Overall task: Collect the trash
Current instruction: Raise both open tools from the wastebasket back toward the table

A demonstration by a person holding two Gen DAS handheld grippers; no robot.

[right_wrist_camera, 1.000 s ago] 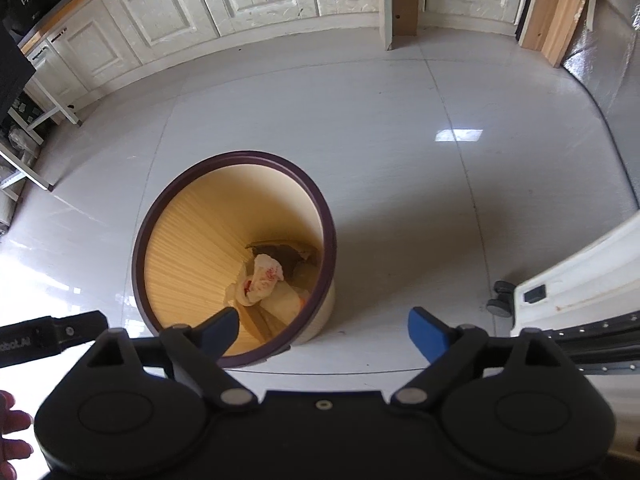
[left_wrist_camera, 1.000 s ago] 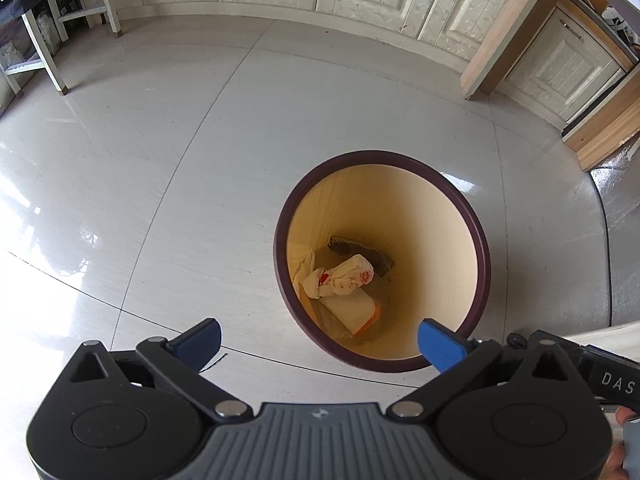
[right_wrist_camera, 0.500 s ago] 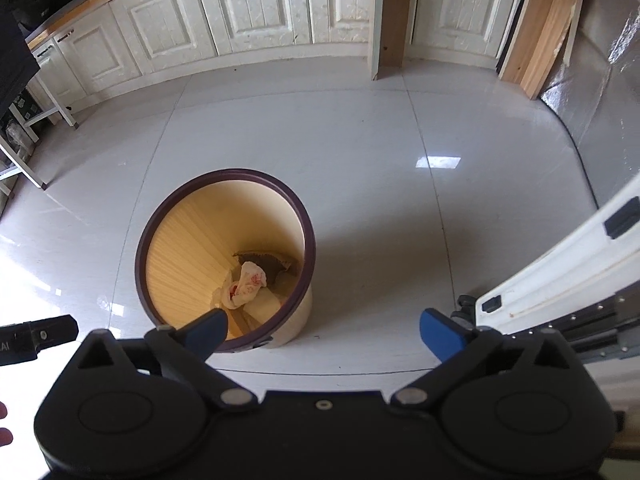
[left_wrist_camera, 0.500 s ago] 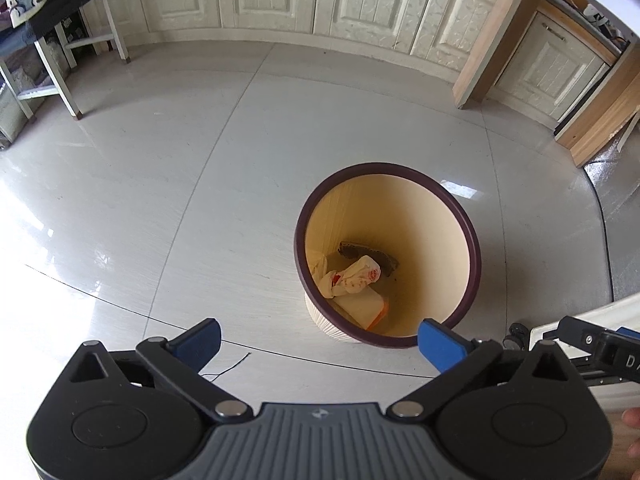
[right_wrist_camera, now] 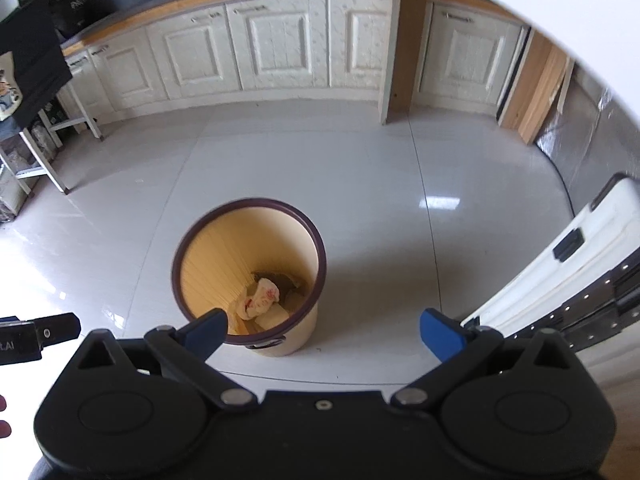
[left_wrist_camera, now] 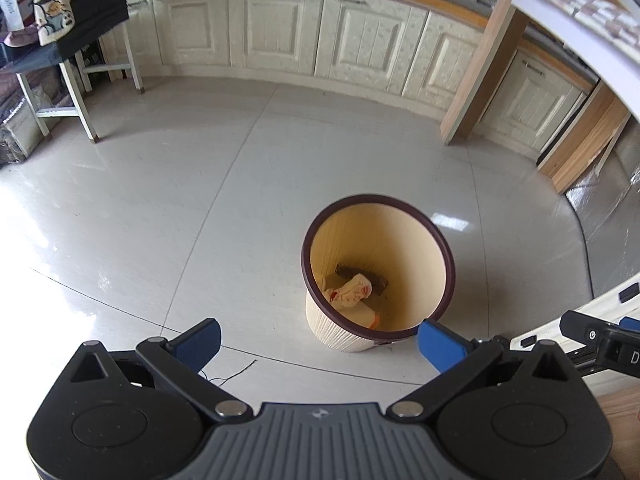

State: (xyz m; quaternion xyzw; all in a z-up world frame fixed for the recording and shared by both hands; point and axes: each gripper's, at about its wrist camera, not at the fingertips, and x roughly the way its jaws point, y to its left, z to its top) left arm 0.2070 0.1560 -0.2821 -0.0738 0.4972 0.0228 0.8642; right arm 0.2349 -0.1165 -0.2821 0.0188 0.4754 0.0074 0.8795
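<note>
A cream waste bin with a dark purple rim stands on the tiled floor; it also shows in the right wrist view. Inside lie a crumpled white wrapper with red print, a pale box with an orange edge and a dark scrap. My left gripper is open and empty, high above and in front of the bin. My right gripper is open and empty, also well above the bin.
Cream cabinets line the far wall, with a wooden post. A white stool frame stands at the left. A white table edge with metal rails is at the right. A thin dark thread lies on the floor.
Both grippers have risen and pulled back from the bin, so it looks smaller and lower in both views. Both stay open and empty.
</note>
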